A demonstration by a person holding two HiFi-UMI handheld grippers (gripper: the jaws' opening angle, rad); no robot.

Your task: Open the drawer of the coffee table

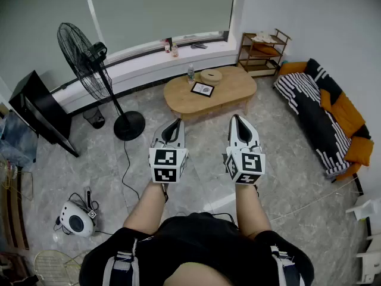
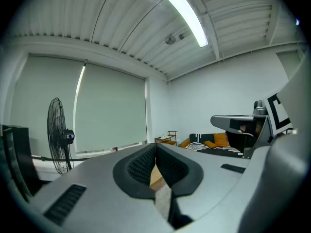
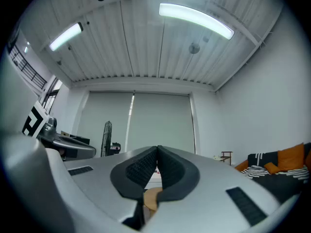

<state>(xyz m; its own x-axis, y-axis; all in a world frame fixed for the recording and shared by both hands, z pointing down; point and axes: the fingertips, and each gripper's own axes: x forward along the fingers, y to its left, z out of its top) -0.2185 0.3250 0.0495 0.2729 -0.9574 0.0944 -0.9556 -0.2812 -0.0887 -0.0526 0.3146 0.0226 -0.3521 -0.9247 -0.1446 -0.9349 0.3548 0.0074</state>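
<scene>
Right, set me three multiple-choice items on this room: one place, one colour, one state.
1. In the head view, the fan stands where from the coffee table? A on it; B left of it; C right of it.
2. The sofa cushions are: A green; B pink; C orange.
3. The left gripper and right gripper are: A both shut, empty; B both open; C both holding bottles.
Answers: B, fan at the table's left; C, they show orange; A, each gripper view shows jaws together, nothing between.

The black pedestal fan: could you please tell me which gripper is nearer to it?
Left. The left gripper is just right of the black pedestal fan; the right gripper is farther right again.
</scene>
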